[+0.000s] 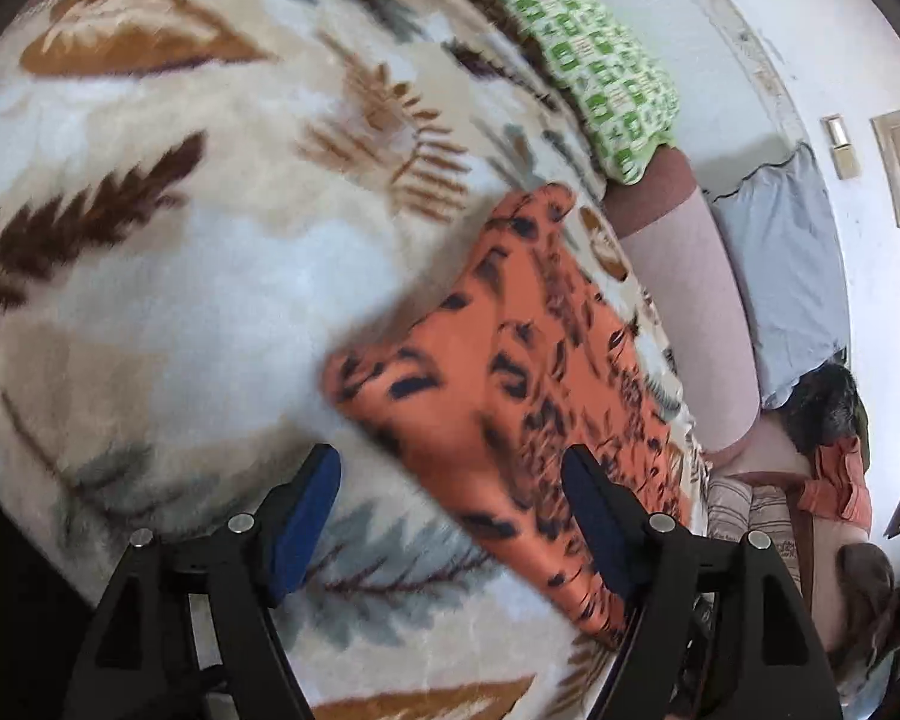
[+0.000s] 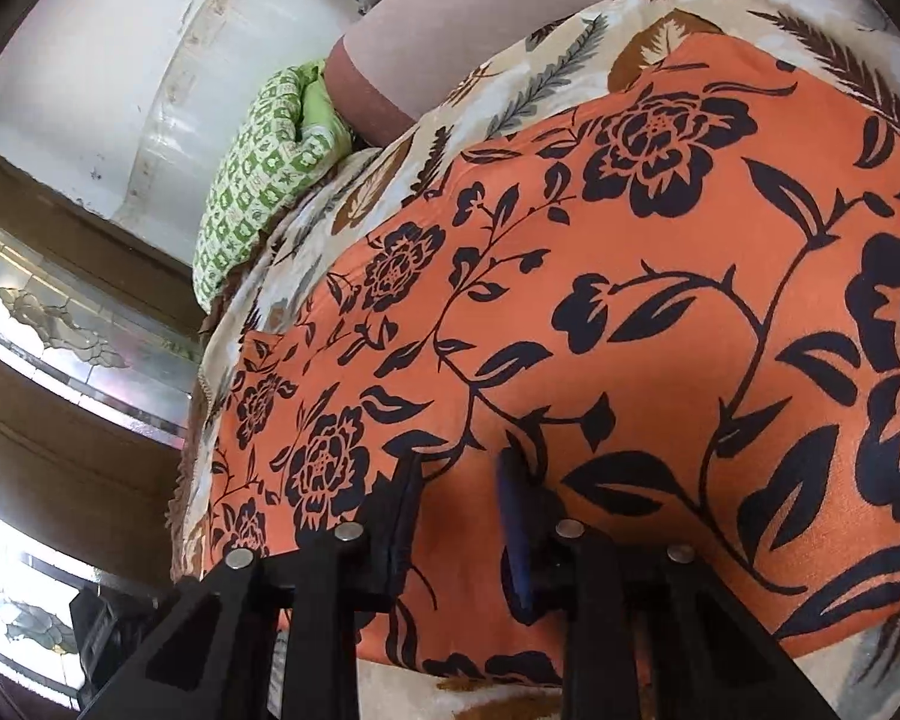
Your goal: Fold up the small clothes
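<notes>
The left gripper [image 1: 450,516] is hanging released over the blanket [image 1: 180,276]; the right gripper [image 2: 459,516] is sitting half-parted, ungrasping, above the orange cloth [image 2: 660,312].

This is a bedroom in a home. A bed is covered by a plush leaf-patterned blanket [image 1: 180,276], with a green-patterned pillow [image 1: 594,66] at its far edge by a white wall [image 1: 750,12]. Light switches [image 1: 843,147] sit on that wall, and clothes [image 1: 840,480] are piled at the right.

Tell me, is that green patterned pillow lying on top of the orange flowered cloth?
No, the green patterned pillow lies apart from the orange flowered cloth, with leaf-print blanket between them.
</notes>
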Motion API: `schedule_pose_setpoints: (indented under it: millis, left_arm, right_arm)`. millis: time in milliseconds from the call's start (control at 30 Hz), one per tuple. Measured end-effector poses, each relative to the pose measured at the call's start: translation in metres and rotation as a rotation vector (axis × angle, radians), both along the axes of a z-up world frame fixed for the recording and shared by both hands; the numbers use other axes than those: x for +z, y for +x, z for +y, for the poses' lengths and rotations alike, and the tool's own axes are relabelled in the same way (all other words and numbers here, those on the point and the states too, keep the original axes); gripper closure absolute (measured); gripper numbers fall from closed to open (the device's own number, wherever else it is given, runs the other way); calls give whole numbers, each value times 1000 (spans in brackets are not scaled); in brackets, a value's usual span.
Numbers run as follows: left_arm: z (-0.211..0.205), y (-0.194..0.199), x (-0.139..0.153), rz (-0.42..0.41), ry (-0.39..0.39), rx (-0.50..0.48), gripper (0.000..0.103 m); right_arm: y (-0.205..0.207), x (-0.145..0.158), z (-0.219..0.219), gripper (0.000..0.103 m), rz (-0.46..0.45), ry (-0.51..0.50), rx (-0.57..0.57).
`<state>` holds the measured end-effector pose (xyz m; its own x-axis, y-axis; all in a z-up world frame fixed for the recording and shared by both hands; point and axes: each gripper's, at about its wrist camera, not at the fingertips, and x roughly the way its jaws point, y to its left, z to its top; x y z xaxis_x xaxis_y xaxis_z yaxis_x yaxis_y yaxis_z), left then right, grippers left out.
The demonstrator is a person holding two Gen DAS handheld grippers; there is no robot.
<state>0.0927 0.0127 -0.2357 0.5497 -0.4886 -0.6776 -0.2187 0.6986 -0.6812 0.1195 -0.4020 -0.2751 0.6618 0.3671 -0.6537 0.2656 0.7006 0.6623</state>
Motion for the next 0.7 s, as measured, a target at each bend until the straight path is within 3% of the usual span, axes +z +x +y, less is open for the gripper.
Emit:
schedule_pose_setpoints:
  millis: [167, 200, 267, 333, 367, 567, 700]
  left_arm:
    - [-4, 17, -8, 10, -45, 35, 28]
    - [-5, 18, -10, 11, -54, 46, 32]
    - [-7, 18, -11, 1, -47, 54, 42]
    - [-13, 20, -13, 6, -29, 30, 73]
    - [-15, 21, -15, 13, -25, 21, 78]
    - [-21, 25, -18, 20, -16, 36, 78]
    - [-23, 32, -17, 12, -18, 44, 75]
  right_arm:
    - [-5, 2, 0, 74, -16, -14, 25]
    - [-4, 2, 0, 74, -17, -15, 28]
    - [-4, 2, 0, 74, -19, -14, 32]
    - [-4, 1, 0, 74, -20, -13, 35]
    - [-4, 1, 0, 74, -20, -13, 36]
    - [-3, 2, 0, 74, -18, -19, 41]
    - [-2, 21, 5, 75, -68, -94, 39]
